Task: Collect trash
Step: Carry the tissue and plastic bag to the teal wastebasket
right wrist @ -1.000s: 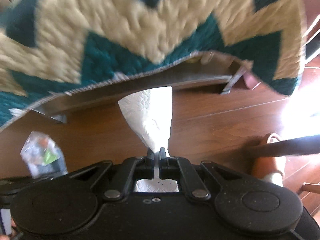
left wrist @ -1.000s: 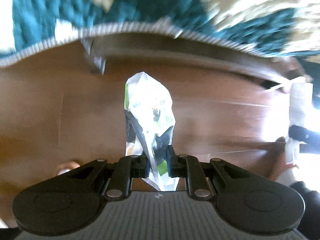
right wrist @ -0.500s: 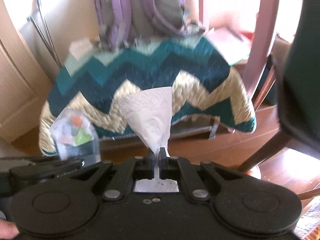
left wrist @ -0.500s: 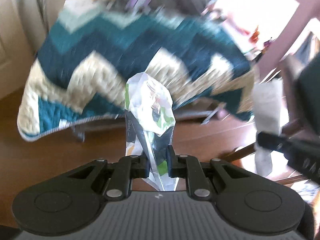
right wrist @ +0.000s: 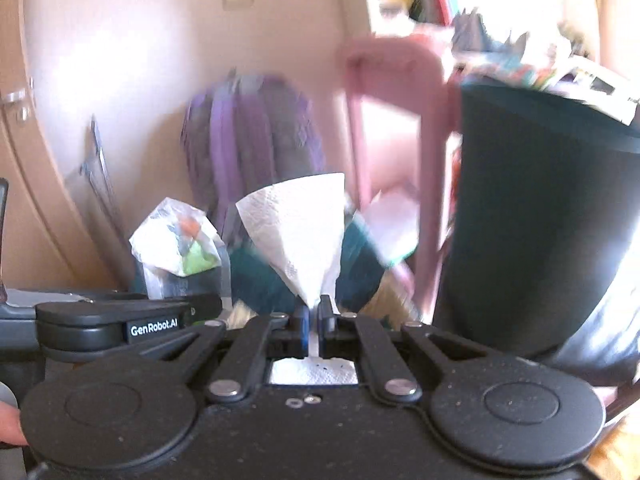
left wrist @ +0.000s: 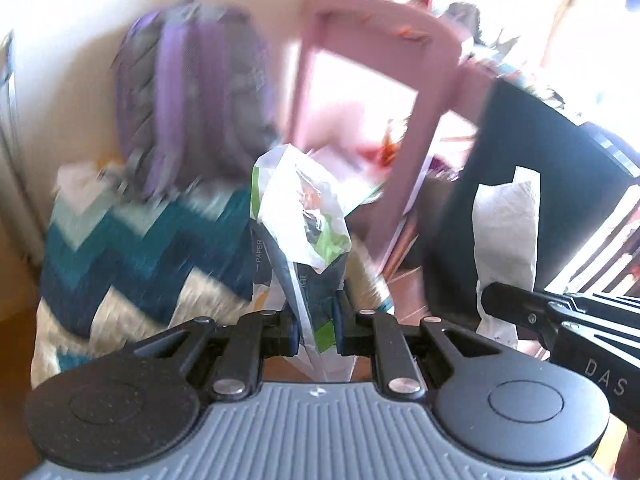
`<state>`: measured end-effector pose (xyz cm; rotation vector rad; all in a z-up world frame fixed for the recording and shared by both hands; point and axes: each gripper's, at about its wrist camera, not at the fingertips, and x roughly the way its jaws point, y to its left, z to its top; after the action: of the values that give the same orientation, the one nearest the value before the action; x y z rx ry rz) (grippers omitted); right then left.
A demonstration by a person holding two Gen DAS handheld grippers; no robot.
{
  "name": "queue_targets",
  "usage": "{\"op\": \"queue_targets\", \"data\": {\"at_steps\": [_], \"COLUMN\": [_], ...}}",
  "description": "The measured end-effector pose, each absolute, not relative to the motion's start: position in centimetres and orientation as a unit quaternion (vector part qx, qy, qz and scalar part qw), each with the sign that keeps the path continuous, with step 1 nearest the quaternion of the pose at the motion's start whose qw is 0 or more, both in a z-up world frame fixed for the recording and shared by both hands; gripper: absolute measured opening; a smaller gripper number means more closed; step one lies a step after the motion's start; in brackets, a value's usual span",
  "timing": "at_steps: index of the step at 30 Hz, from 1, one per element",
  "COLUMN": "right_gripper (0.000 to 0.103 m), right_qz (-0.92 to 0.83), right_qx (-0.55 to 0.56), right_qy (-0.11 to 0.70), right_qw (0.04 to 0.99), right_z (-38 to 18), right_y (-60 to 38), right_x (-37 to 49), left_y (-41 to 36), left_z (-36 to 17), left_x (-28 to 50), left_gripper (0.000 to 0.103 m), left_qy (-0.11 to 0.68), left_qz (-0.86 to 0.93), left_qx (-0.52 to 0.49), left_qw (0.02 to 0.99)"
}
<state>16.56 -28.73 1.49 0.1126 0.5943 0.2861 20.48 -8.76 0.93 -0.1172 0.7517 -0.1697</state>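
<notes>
My left gripper (left wrist: 316,320) is shut on a crumpled plastic wrapper (left wrist: 300,224), white with green and dark print, held upright in the air. My right gripper (right wrist: 315,320) is shut on a white paper napkin (right wrist: 300,236) that fans out above the fingers. Each gripper shows in the other's view: the napkin (left wrist: 504,232) at the right of the left wrist view, the wrapper (right wrist: 180,244) at the left of the right wrist view. A tall black bin (right wrist: 540,220) stands close at the right, its rim above both grippers.
A teal and cream zigzag blanket (left wrist: 132,256) covers a low seat ahead. A purple backpack (left wrist: 192,96) leans on the wall. A pink chair frame (left wrist: 380,92) stands between backpack and bin. A beige cupboard door (right wrist: 16,160) is at the left.
Both grippers have lifted from near the wooden floor and tilted upward with the wrapper and napkin still held. The backpack, pink chair and black bin have come into view.
</notes>
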Motion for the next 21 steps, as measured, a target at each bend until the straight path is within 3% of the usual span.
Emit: {"op": "queue_targets", "data": {"at_steps": [10, 21], "right_gripper": [0.003, 0.003], "right_qz": [0.054, -0.018], "right_qx": [0.056, 0.064], "right_qy": [0.184, 0.205], "right_qw": [0.980, 0.977], "right_z": [11.0, 11.9], "right_y": [-38.4, -47.5], "right_x": [18.1, 24.1], "left_y": [-18.1, -30.1], "left_z": [13.1, 16.6], "left_x": [23.5, 30.9], "left_gripper": [0.016, 0.016], "left_qy": [0.274, 0.291], "left_qz": [-0.175, -0.263], "left_qx": [-0.017, -0.009], "left_qw": [0.945, 0.920]}}
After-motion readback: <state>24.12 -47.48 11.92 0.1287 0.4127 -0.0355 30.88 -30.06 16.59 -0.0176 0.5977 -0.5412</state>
